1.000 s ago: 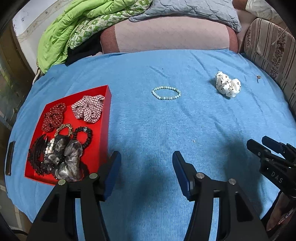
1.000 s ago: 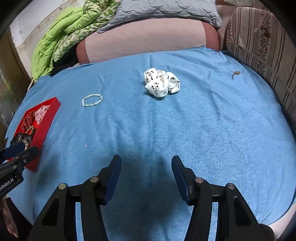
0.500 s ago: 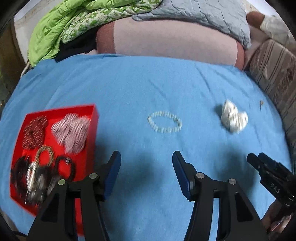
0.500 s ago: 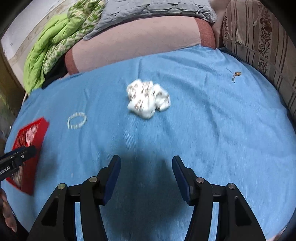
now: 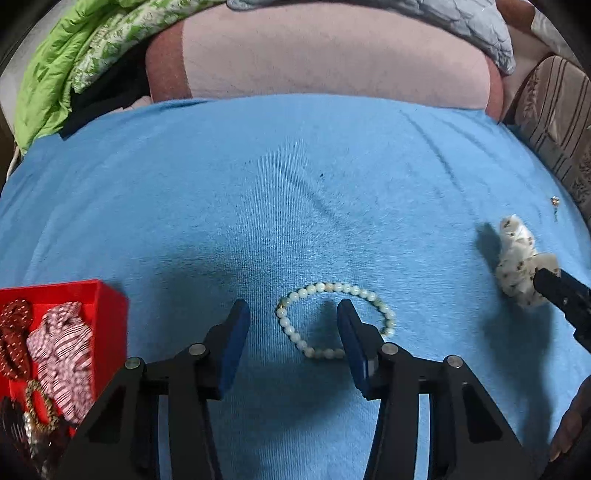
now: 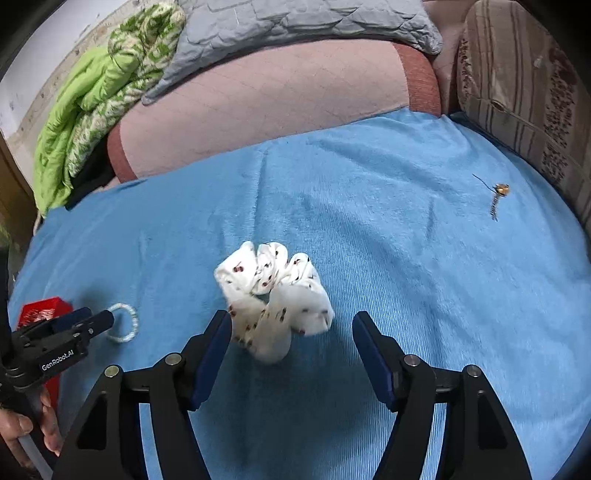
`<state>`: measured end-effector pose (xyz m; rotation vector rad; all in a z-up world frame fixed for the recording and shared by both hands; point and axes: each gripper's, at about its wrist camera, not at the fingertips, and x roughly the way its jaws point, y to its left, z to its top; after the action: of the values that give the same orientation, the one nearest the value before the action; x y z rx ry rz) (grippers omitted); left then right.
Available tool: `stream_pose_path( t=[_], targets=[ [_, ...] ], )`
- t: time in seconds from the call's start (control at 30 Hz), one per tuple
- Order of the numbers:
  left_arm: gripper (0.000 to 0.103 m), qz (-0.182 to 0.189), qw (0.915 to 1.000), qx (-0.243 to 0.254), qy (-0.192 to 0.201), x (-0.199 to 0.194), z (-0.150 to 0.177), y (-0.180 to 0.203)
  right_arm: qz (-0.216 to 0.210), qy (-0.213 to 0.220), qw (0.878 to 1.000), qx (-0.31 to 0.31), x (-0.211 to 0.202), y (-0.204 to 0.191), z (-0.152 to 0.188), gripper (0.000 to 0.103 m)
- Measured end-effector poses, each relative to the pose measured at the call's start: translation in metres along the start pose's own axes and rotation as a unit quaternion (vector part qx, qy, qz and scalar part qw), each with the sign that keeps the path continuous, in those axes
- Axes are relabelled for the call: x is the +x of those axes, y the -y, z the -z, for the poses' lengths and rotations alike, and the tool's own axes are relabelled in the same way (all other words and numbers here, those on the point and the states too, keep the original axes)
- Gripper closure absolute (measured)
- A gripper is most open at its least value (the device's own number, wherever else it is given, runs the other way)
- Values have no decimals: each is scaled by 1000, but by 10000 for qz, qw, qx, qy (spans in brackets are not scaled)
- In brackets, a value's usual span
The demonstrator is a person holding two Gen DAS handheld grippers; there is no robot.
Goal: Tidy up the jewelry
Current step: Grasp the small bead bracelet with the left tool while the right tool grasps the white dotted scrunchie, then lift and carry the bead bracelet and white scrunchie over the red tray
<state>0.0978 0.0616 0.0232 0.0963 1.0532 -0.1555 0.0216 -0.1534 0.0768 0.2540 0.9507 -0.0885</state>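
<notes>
A pale green bead bracelet (image 5: 334,320) lies on the blue blanket (image 5: 295,192). My left gripper (image 5: 293,321) is open, low over it, with the right finger inside the ring and the bracelet's left arc between the fingers. The bracelet also shows in the right wrist view (image 6: 123,323). A white dotted scrunchie (image 6: 275,295) lies between the open fingers of my right gripper (image 6: 291,332); it shows at the right of the left wrist view (image 5: 519,258). A red tray (image 5: 107,302) with scrunchies and bracelets sits at lower left.
A small gold earring (image 6: 498,195) lies far right on the blanket, also in the left wrist view (image 5: 554,202). A pink bolster (image 5: 325,62), green quilt (image 6: 96,122), grey quilted pillow (image 6: 295,22) and a striped cushion (image 6: 532,85) border the far side.
Both grippers moved forward and down: the left from near the tray to the bracelet, the right to the white scrunchie. Both stayed open.
</notes>
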Motion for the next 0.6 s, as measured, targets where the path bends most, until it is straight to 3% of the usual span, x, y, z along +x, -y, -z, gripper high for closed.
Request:
stream_pose_path(
  t=[0.23, 0.27, 0.3, 0.33, 0.37, 0.4, 0.5, 0.6],
  targets=[
    [56, -89, 9994, 259, 231, 5, 0, 11, -101, -174, 9998, 22, 28, 0, 1, 30],
    [63, -72, 9993, 276, 259, 5, 1, 13, -93, -158, 9998, 7, 29, -1, 1, 30],
    [81, -50, 9990, 327, 288, 4, 2, 16, -60, -128, 9999, -31, 30, -3, 2, 31],
    [94, -73, 9987, 393, 300, 3, 4, 18, -41, -96, 9999, -98, 30, -6, 3, 43],
    [98, -55, 9985, 467, 273, 2, 5, 22, -83, -121, 9998, -147, 31, -8, 4, 56],
    [98, -18, 9984, 507, 258, 0, 5, 25, -182, -175, 9995, -189, 31, -11, 5, 79],
    [98, 186, 9981, 534, 246, -9, 9, 31, -204, -129, 9990, -378, 23, -23, 8, 88],
    [98, 289, 9978, 507, 318, -26, 14, 34, -282, -76, 9986, -449, 10, -30, 13, 89]
  ],
)
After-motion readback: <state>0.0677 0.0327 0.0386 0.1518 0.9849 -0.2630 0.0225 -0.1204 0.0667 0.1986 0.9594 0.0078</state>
